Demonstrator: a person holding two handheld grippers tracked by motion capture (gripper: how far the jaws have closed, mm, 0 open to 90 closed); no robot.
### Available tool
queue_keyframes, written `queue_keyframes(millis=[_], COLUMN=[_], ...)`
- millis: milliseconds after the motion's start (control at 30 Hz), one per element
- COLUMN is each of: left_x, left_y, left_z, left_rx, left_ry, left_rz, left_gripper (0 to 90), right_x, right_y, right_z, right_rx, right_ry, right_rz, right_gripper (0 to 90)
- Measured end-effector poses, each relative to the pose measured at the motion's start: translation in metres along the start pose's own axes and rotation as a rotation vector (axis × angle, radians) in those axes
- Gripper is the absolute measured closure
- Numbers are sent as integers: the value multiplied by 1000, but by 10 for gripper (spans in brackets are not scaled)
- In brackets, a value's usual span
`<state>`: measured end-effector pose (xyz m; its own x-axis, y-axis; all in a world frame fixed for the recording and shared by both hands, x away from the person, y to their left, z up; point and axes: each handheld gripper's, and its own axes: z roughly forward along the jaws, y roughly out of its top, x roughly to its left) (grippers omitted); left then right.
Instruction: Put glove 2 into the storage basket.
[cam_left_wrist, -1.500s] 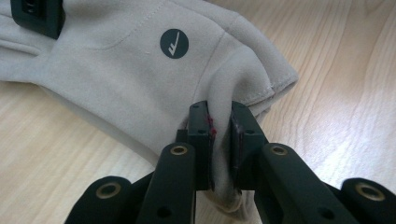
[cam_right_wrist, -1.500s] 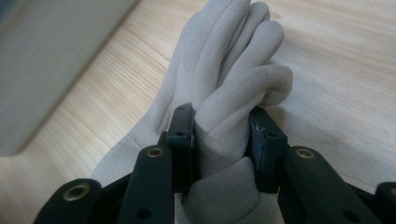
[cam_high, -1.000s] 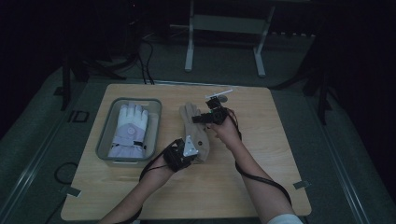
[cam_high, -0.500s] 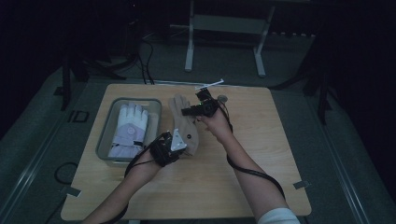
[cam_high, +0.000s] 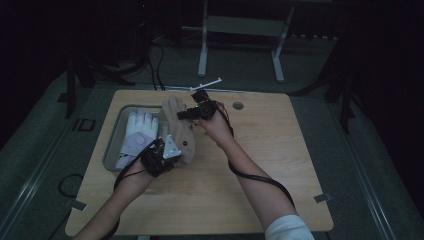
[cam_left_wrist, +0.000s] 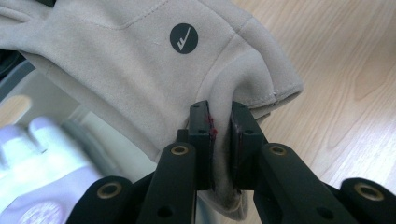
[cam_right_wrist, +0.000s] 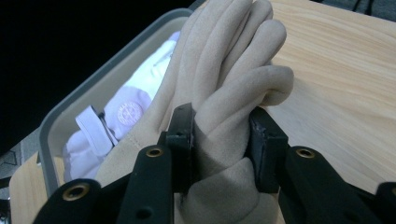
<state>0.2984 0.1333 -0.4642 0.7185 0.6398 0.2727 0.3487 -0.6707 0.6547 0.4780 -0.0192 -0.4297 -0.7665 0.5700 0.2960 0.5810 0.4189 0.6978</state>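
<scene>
A beige fleece glove (cam_high: 180, 131) hangs stretched between my two grippers, over the right rim of a grey tray (cam_high: 111, 150). My left gripper (cam_high: 172, 150) is shut on the glove's cuff edge (cam_left_wrist: 222, 140), near its round dark logo (cam_left_wrist: 183, 38). At the glove's finger end my right gripper (cam_high: 186, 113) is shut on a bunched finger (cam_right_wrist: 224, 126). A white glove (cam_high: 136, 135) with a strap lies flat inside the tray; it is also seen as the white glove (cam_right_wrist: 126, 112) past the beige one.
The tray sits at the left of a light wooden table (cam_high: 280, 165). A small white stick-like part (cam_high: 206, 84) lies at the table's far edge, and a round hole (cam_high: 238, 106) is in the top. A metal stand (cam_high: 240, 30) and cables are on the floor beyond.
Both grippers have carried the beige glove leftward, from the table's middle to over the tray's right rim. The white glove in the tray has not moved.
</scene>
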Motion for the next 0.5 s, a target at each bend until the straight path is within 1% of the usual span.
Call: queue_keyframes(millis=[167,333,400,500], left_x=[9,23,28,36], left_y=[-14,-28,-33,-40], left_z=[-10,-18,-21,-26], left_rx=[13,26,39,53], left_ry=[23,28,40,53], left_rz=[-19,-50,-54,-65], left_gripper=[818,818,818,818], right_x=[11,21,24,28], right_y=[8,15,18,22], right_z=[17,37,45,55], right_rx=[8,14,15,6], right_ry=[12,32,31,46], right_rz=[-10,-15,-20,-19], right_gripper=[658,658,657,657])
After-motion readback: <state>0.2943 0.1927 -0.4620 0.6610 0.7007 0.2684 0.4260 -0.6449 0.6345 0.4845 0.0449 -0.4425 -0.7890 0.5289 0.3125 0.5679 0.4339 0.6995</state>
